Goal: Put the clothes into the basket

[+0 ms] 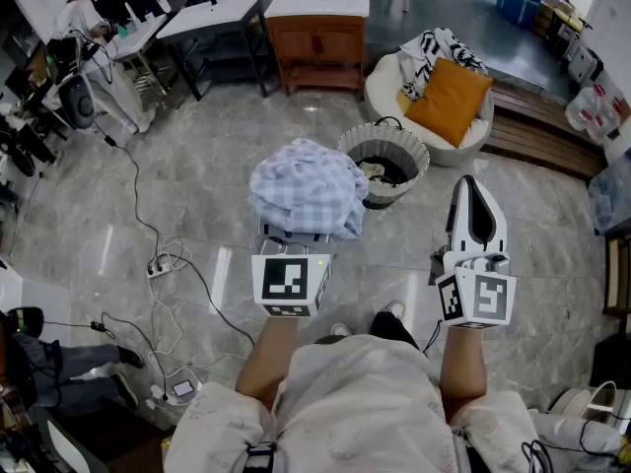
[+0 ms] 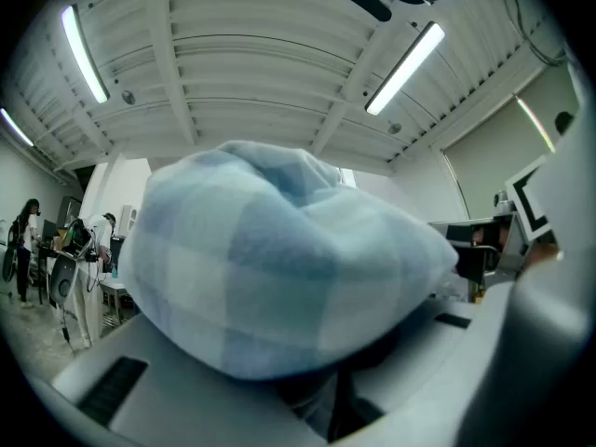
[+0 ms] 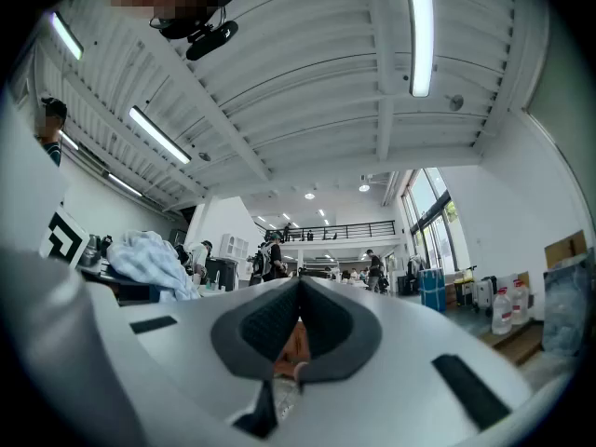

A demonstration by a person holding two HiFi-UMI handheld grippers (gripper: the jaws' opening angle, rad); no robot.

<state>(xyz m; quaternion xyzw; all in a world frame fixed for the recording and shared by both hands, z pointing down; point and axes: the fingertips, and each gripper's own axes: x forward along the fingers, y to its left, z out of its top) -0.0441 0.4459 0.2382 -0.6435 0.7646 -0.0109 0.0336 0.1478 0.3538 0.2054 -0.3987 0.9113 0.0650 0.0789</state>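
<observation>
A bundled blue-and-white checked cloth [image 1: 308, 187] is draped over the jaws of my left gripper [image 1: 294, 235], which is shut on it and held level above the floor. In the left gripper view the cloth [image 2: 279, 259] fills most of the picture and hides the jaw tips of the left gripper [image 2: 343, 394]. Just beyond and to the right stands a round woven basket [image 1: 355, 146] with some pale clothes [image 1: 375, 172] inside. My right gripper [image 1: 471, 187] is to the right of the basket, shut and empty; its tips of the right gripper [image 3: 298, 291] meet.
A round white seat [image 1: 380, 92] holds an orange cushion [image 1: 449, 101] and a black-and-white garment [image 1: 431, 52]. Behind the basket is a wooden cabinet [image 1: 317, 37]. Cables and a power strip [image 1: 158, 264] lie on the floor at left. A wooden bench [image 1: 537, 131] runs along the right.
</observation>
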